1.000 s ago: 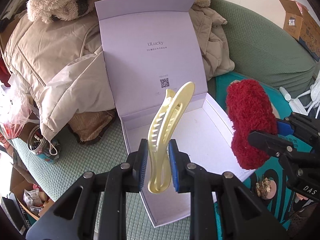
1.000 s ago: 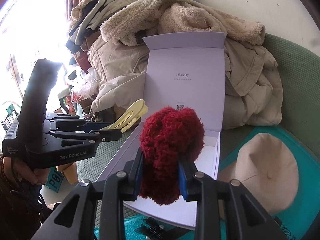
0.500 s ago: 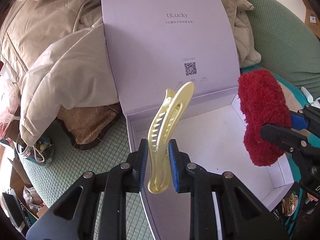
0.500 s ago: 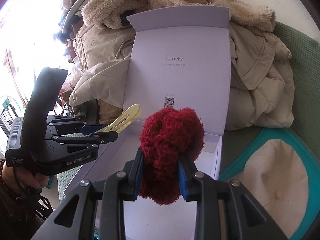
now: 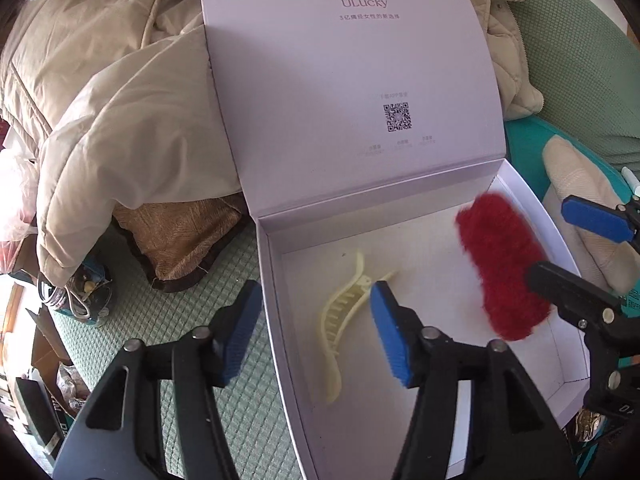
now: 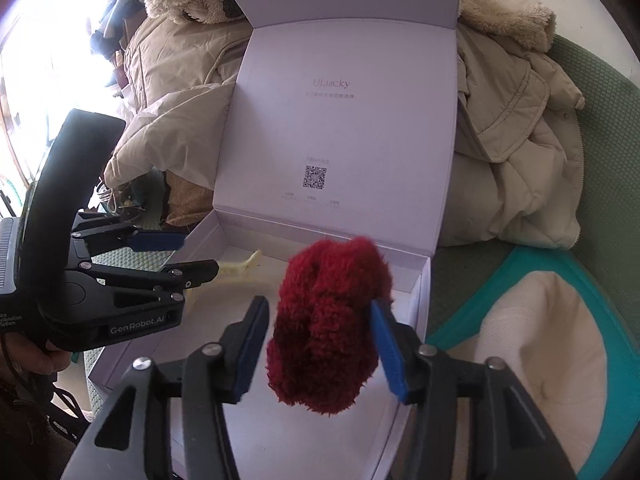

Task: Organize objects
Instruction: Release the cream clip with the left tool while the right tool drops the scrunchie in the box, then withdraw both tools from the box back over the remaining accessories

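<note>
Your left gripper point(image 5: 316, 328) wide open, hair clip point(image 5: 344, 312) in box point(image 5: 276, 312). Right gripper point(image 6: 316, 350) spread, red scrunchie point(image 6: 326, 328) at 12 o'clock, dropping; contact unclear.

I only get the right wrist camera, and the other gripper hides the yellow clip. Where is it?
Observer: In the left wrist view, the yellow clip lies flat on the floor of the box, near its left wall.
Child: Is anything holding it?
Observer: No. The left gripper is open, and the clip shows loose between its spread fingers.
Child: Is my red fluffy thing near it?
Observer: The red fluffy scrunchie is over the box's right side, apart from the clip.
</note>
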A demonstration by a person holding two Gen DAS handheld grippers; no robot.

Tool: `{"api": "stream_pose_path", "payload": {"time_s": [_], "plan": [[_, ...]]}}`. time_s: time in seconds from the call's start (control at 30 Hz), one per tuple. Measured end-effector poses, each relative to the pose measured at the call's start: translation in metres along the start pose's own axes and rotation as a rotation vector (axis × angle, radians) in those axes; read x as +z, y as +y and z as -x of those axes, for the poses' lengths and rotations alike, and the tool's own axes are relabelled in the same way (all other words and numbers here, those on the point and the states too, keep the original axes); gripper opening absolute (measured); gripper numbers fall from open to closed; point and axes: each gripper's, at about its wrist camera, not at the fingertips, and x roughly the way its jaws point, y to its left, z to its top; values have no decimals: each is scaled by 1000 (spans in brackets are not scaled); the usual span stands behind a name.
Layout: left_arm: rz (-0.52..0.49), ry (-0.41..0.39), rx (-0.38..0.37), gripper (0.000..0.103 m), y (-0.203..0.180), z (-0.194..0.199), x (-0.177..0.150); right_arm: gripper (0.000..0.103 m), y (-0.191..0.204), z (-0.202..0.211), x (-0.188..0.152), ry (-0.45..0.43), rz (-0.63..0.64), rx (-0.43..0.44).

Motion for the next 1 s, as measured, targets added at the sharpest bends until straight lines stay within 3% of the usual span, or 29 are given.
{"api": "stream_pose_path", "payload": {"time_s": [0.43, 1.0], "plan": [[16, -37, -8, 57, 14, 47, 4, 63, 3, 43, 8, -43, -13, -5], [-12, -143, -14, 58, -4, 187, -8, 63, 26, 146, 9, -146, -25, -25]]}}
